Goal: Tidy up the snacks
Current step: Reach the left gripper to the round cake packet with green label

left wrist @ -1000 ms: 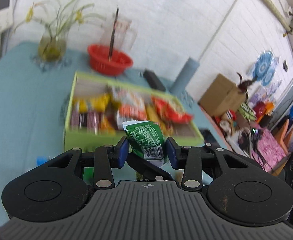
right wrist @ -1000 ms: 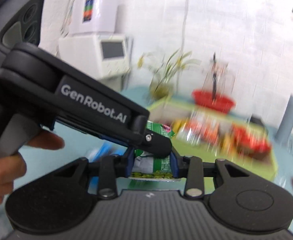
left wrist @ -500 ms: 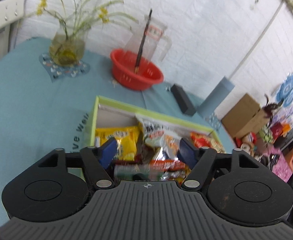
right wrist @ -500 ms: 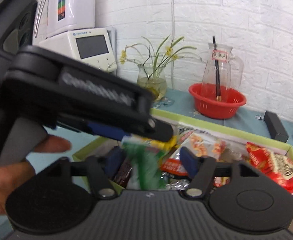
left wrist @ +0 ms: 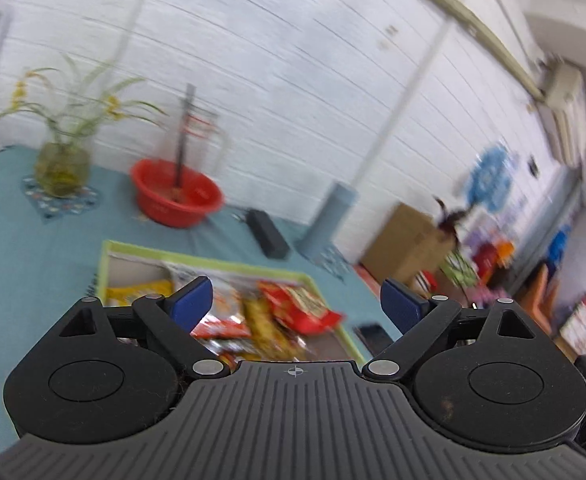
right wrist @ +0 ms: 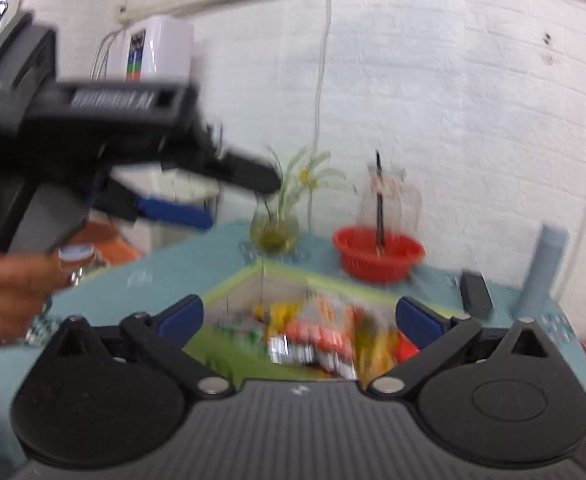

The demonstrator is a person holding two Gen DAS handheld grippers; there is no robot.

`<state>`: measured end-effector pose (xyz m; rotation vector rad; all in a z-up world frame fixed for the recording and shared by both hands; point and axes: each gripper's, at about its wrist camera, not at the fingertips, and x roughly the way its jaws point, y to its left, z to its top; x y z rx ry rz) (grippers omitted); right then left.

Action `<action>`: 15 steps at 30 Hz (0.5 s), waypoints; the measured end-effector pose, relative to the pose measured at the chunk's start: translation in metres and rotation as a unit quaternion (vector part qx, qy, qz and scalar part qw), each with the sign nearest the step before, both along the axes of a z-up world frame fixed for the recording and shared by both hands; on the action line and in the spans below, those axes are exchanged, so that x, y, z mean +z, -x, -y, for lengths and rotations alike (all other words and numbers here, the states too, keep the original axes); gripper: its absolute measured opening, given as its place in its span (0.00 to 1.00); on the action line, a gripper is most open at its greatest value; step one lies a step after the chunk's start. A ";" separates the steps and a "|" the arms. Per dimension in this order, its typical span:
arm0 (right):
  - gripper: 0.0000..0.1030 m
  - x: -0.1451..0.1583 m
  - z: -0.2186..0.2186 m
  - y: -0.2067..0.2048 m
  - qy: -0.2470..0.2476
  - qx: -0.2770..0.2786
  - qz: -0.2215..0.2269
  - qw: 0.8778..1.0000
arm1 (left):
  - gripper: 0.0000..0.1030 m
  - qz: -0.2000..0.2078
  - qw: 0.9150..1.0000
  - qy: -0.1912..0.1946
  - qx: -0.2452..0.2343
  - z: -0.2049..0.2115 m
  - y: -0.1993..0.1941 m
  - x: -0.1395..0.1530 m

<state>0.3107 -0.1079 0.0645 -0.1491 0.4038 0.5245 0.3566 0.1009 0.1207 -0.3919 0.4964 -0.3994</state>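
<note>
A green-rimmed box (left wrist: 101, 276) (right wrist: 237, 282) lies on the teal table, filled with snack packets: a yellow one (left wrist: 133, 292), red ones (left wrist: 299, 306) and orange-and-silver ones (right wrist: 317, 338). My left gripper (left wrist: 296, 300) hovers over the box, its jaws opening wide with nothing between them. My right gripper (right wrist: 299, 314) hangs over the box's near side, its jaws also opening wide and empty. In the right wrist view the left gripper (right wrist: 229, 196) sits at upper left, held by a hand (right wrist: 9, 288). Both views are motion-blurred.
Behind the box stand a red basket (left wrist: 175, 196) (right wrist: 377, 254) with a clear jug, a glass vase of plants (left wrist: 63, 164) (right wrist: 275, 232), a black block (left wrist: 267, 234) (right wrist: 475, 294) and a grey-blue cylinder (left wrist: 329, 216) (right wrist: 541, 270). A cardboard box (left wrist: 407, 248) and clutter lie off the table's right side.
Both grippers let go of the green packet they held together and opened wide. The packet dropped toward the box and is out of sight. Both grippers then lifted away.
</note>
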 end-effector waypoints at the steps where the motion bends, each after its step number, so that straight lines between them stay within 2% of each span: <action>1: 0.99 -0.010 0.013 0.014 0.003 -0.020 -0.017 1.000 | 0.78 -0.006 1.000 -0.006 -0.018 0.011 0.001 -0.003; 4: 0.99 -0.046 0.050 0.056 -0.016 -0.079 -0.085 0.993 | 0.78 -0.036 0.995 -0.040 -0.083 0.055 0.010 -0.021; 7: 0.99 -0.080 0.075 0.087 -0.061 -0.127 -0.156 0.978 | 0.76 -0.089 0.981 -0.093 -0.147 0.100 0.026 -0.059; 9: 0.99 -0.093 0.080 0.106 -0.071 -0.132 -0.172 0.974 | 0.69 -0.132 0.969 -0.111 -0.176 0.119 0.037 -0.086; 11: 0.99 -0.099 0.079 0.113 -0.074 -0.123 -0.177 0.974 | 0.66 -0.174 0.958 -0.110 -0.199 0.133 0.045 -0.109; 13: 0.99 -0.101 0.078 0.112 -0.072 -0.118 -0.178 0.974 | 0.60 -0.204 0.951 -0.101 -0.208 0.138 0.050 -0.126; 15: 0.99 -0.105 0.075 0.108 -0.060 -0.110 -0.179 0.976 | 0.52 -0.227 0.945 -0.110 -0.207 0.143 0.053 -0.139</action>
